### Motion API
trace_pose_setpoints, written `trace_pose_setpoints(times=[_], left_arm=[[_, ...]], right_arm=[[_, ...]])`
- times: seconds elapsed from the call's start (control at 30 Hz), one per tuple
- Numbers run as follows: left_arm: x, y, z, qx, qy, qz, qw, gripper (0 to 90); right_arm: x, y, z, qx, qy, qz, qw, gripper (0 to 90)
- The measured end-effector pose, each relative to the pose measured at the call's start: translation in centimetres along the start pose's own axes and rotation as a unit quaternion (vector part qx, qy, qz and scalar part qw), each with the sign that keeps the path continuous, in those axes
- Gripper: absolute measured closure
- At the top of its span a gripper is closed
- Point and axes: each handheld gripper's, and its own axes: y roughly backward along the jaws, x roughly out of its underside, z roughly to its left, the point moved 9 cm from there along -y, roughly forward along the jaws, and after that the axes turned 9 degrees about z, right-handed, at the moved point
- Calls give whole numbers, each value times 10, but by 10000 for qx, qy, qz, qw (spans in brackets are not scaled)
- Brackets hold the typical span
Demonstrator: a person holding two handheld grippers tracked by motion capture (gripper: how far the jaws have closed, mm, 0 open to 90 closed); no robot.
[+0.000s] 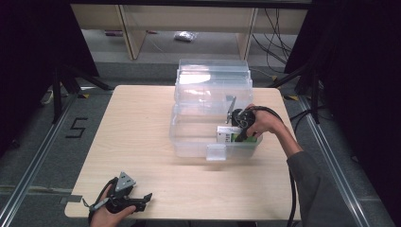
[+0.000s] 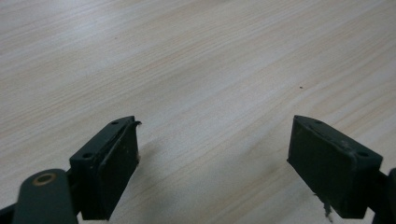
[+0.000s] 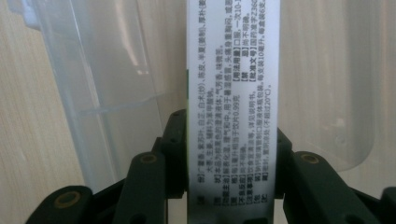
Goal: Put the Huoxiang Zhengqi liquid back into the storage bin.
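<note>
Right gripper [image 3: 232, 186] jaws clamped on white printed carton [image 3: 232, 93] inside clear plastic bin [image 1: 189, 137]: lower w/o tilting, then release; left gripper [image 2: 212, 163] idle, jaws apart.

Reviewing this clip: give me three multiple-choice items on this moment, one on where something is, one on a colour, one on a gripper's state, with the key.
1. Where is the right gripper?
A. Inside the clear plastic bin
B. On the floor
C. At the table's near-left corner

2. What colour is the printed side of the small carton seen in the right gripper view?
A. Red
B. White with black text
C. Blue

3. How do the left gripper's jaws stand?
A. Shut on a carton
B. Shut on nothing
C. Open over bare table

Key: 1 A, the hand reaches into the bin; 2 B, white panel between the jaws; 3 C, wide gap with wood between.
</note>
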Motion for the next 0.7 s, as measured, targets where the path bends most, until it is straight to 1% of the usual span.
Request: trace_pose_setpoints(times=[0.03, 0.07, 0.1, 0.13, 0.17, 0.2, 0.23, 0.27, 0.3, 0.37, 0.4, 0.47, 0.5, 0.53, 0.57, 0.6, 0.63, 0.67, 0.7], left_arm=[[0, 0, 0, -7, 19, -8, 10000, 156], [-2, -1, -1, 5, 94, -109, 9999, 156], [-1, 0, 0, -17, 26, -46, 10000, 156], [0, 0, 0, 12, 17, -4, 10000, 156], [0, 0, 0, 7, 16, -7, 10000, 156], [0, 0, 0, 5, 12, -3, 10000, 156], [-1, 0, 0, -35, 38, -43, 10000, 156], [0, 0, 0, 1, 21, -16, 10000, 156], [0, 0, 0, -11, 0, 6, 10000, 156], [0, 0, 0, 5, 29, -23, 10000, 156], [-1, 0, 0, -16, 42, -47, 10000, 156], [-1, 0, 0, -26, 24, -43, 10000, 156], [0, 0, 0, -13, 18, -4, 10000, 156], [-1, -1, -1, 3, 72, -52, 10000, 156], [-1, -1, 1, -39, 45, -43, 10000, 156], [-2, -1, 0, -21, 97, -97, 9999, 156], [-2, -1, 0, -25, 116, -122, 9999, 156], [-1, -1, 1, -58, 74, -79, 9999, 156], [-1, -1, 0, -13, 77, -99, 9999, 156]], right_arm=[[3, 1, 3, -51, -227, 132, 9996, 625], [2, 1, 2, -37, -194, 140, 9997, 623], [3, 1, 2, -20, -190, 152, 9997, 619], [2, 2, 2, -26, -149, 103, 9998, 616], [2, 5, 3, -88, -153, 46, 9998, 614], [2, 8, 4, -116, -242, -16, 9996, 614], [2, 11, 3, -109, -176, -57, 9998, 613], [4, 14, 5, -129, -284, -56, 9995, 609], [4, 18, 4, -97, -238, -158, 9995, 596], [5, 22, 6, -95, -293, -222, 9993, 591], [6, 24, 5, -80, -231, -253, 9994, 590], [8, 28, 6, -76, -374, -336, 9987, 576], [8, 30, 9, -135, -494, -401, 9979, 571], [9, 31, 8, -87, -425, -436, 9981, 563], [10, 33, 7, -78, -468, -461, 9978, 558], [10, 34, 8, -83, -571, -521, 9970, 552], [11, 36, 7, -64, -592, -534, 9968, 545], [11, 38, 7, -110, -584, -597, 9964, 543], [13, 40, 6, -14, -613, -621, 9962, 543]])
